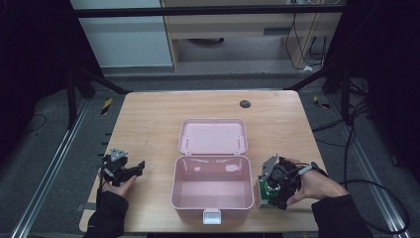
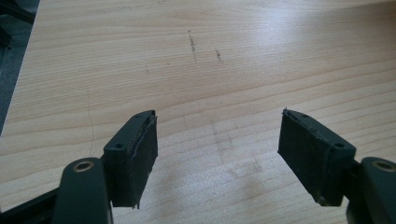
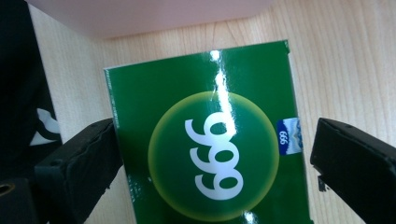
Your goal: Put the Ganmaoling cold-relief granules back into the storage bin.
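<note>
Green and glossy, a small box [image 3: 205,149] lies flat on the tabletop [image 1: 148,124] near the front right corner, just to the right of a pink case [image 1: 212,191]. Its top face carries a yellow-ringed circle with white digits, and a small blue label sits at one edge. In the right gripper view the right tongs [image 3: 210,163] hang over it with their two black jaws spread apart, one on either side of the box. The left-hand jaw in that view is at or just beside the box's edge; the other stands clear of it, with bare wood between. From the high view these tongs [image 1: 277,191] cover most of the box [image 1: 264,194], held by the person's right hand [image 1: 317,184].

The pink case stands open in the middle of the tabletop. Its lid [image 1: 213,136] is thrown back flat behind it, its inside looks bare, and a pale latch [image 1: 212,216] sticks out from the front wall.

Well apart, on the other side of the case, the left tongs [image 1: 130,171] rest near the left edge of the tabletop in the person's left hand [image 1: 119,187]. Their jaws are wide apart too, with nothing but pale wood grain between them and a few faint dark scratches [image 2: 192,43] beyond.

A small dark round spot [image 1: 245,103] marks the far side of the tabletop.
</note>
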### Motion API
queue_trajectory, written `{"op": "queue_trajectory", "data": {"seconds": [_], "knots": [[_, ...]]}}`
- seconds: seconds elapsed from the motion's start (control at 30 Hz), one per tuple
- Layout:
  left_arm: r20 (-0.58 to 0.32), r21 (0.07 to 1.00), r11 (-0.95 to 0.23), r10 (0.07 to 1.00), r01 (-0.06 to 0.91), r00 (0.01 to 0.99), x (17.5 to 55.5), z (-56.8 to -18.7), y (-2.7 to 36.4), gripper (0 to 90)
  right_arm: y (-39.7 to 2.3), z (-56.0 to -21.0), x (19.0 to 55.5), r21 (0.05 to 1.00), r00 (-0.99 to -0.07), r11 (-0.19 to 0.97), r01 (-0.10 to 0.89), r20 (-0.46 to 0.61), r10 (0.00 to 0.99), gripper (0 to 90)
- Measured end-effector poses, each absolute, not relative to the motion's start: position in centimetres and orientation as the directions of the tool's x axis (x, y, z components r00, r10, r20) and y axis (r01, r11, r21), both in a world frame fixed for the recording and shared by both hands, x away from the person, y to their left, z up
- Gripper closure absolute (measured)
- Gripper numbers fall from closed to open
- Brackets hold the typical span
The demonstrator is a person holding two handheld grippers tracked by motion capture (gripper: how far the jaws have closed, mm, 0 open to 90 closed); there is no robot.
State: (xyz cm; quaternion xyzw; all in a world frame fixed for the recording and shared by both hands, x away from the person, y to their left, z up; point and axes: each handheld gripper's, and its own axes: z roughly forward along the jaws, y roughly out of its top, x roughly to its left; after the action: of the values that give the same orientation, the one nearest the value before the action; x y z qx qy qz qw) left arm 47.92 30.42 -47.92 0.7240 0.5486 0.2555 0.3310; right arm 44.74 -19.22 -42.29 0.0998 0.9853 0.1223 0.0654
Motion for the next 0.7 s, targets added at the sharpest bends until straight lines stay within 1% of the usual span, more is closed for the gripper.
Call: {"op": "queue_trajectory", "data": {"seconds": [0.53, 0.7], "knots": [[0.01, 0.76, -0.181, 0.964, 0.625, 0.267, 47.9, -47.9, 30.4, 27.7, -19.0, -44.3, 45.3, 0.218, -0.98, 0.96, 0.174, -0.056, 0.191, 7.8], [0.009, 0.759, -0.181, 0.964, 0.625, 0.267, 47.9, -47.9, 30.4, 27.6, -19.1, -44.3, 45.4, 0.217, -0.983, 0.961, 0.169, -0.038, 0.181, 11.5]]}}
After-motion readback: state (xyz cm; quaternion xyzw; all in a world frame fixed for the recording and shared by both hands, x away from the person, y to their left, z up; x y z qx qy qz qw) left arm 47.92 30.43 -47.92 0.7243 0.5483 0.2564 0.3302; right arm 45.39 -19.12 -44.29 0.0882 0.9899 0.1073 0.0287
